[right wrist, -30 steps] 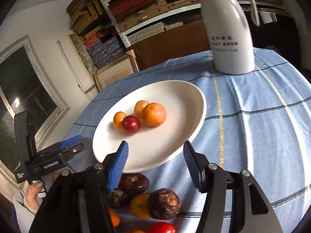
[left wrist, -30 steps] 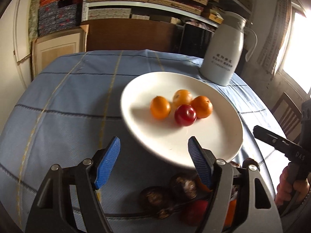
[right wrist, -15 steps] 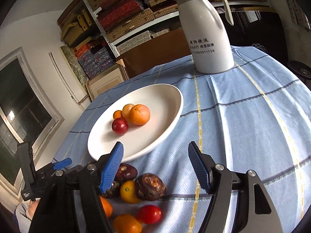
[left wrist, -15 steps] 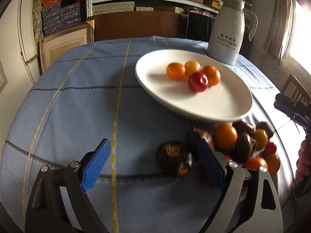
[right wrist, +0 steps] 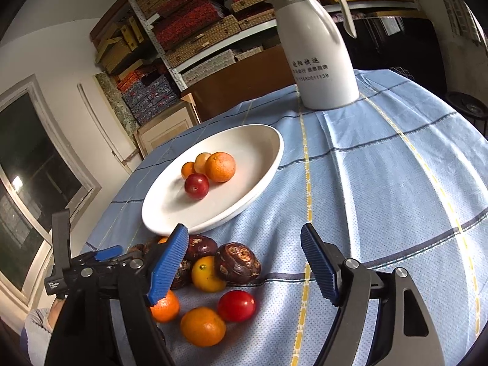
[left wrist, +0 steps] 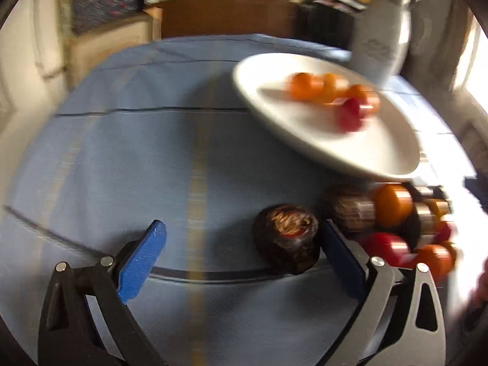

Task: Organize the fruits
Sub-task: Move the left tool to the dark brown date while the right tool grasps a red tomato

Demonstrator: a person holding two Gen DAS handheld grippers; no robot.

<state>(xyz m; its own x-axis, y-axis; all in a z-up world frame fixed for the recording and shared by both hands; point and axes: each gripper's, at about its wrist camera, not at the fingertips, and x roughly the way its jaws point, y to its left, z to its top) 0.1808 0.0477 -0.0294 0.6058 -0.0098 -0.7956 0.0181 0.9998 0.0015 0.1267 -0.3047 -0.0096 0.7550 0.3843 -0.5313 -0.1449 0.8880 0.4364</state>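
Note:
A white plate (right wrist: 256, 183) (left wrist: 384, 149) on the blue checked tablecloth holds three orange fruits (right wrist: 220, 166) and a red plum (right wrist: 197, 186). A loose pile lies in front of it: dark brown wrinkled fruits (right wrist: 237, 263) (left wrist: 286, 238), a yellow-orange fruit (right wrist: 205, 274), oranges (right wrist: 202, 325) and a red plum (right wrist: 236, 305). My left gripper (left wrist: 241, 262) is open and empty, its right finger beside a dark brown fruit; it also shows in the right wrist view (right wrist: 106, 254). My right gripper (right wrist: 244, 262) is open and empty above the pile. The left wrist view is blurred.
A white thermos jug (right wrist: 317, 52) stands at the far side of the table, behind the plate. Shelves of boxes (right wrist: 189, 27) and a brown cabinet line the wall beyond. A window (right wrist: 24, 189) is at the left.
Both grippers have pulled back from the plate toward the near table edge, so the loose fruit pile has come into view. Both stay open. The left one is moving fast.

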